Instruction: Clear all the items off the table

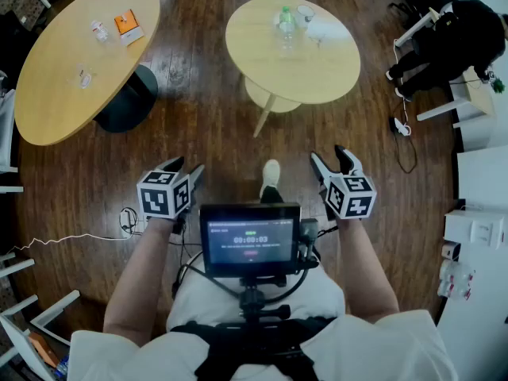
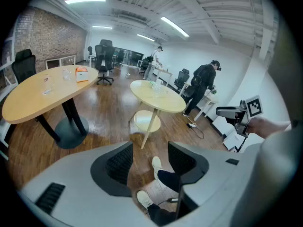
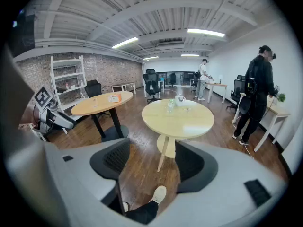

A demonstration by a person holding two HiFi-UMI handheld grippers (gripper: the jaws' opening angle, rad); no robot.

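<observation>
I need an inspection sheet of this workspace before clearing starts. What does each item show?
Surface: round table and oval table, both holding items.
Job's things: bottle and clear vessel on the round table; orange box, small bottle, glass on the oval one.
Clutter: nothing seen.
Grippers: left gripper and right gripper open, empty, short of both tables.
Cables: white cable and black cable on the floor.
Surroundings: person in black at right.

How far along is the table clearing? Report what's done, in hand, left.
Done: nothing looks cleared yet. In hand: nothing. The left claw and right claw are both open and empty, short of both tables. Left: the bottle and glass on the round table, and the orange box and small bottle on the oval table.
</observation>
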